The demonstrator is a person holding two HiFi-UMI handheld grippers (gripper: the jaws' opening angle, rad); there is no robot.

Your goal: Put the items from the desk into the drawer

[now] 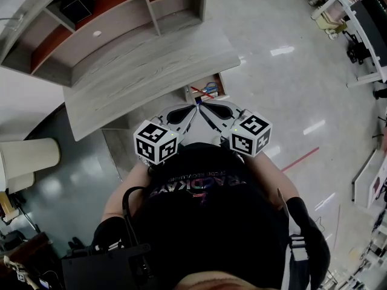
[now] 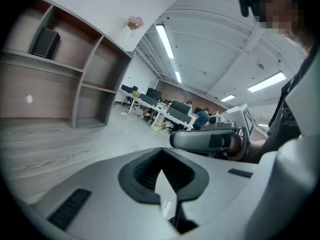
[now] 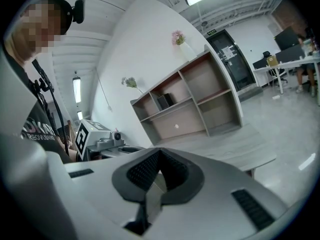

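Note:
The grey wooden desk (image 1: 151, 65) shows a bare top in the head view. Under its right end an open drawer (image 1: 219, 84) holds a red stick-like item (image 1: 203, 92) and something blue. I hold both grippers close to my chest, in front of the drawer, their tips almost meeting. My left gripper (image 1: 191, 109) is shut with nothing in it, and its jaws (image 2: 161, 174) meet in its own view. My right gripper (image 1: 203, 107) is shut and empty too (image 3: 156, 176). Each gripper shows in the other's view: the right gripper (image 2: 210, 140) and the left gripper (image 3: 100, 143).
A shelf unit (image 1: 115, 11) stands at the desk's back, with a black box (image 1: 75, 6) and a small white object (image 1: 97, 34) in it. A cream chair (image 1: 27, 159) is at the left. Glossy floor (image 1: 290, 71) spreads to the right, with office desks beyond.

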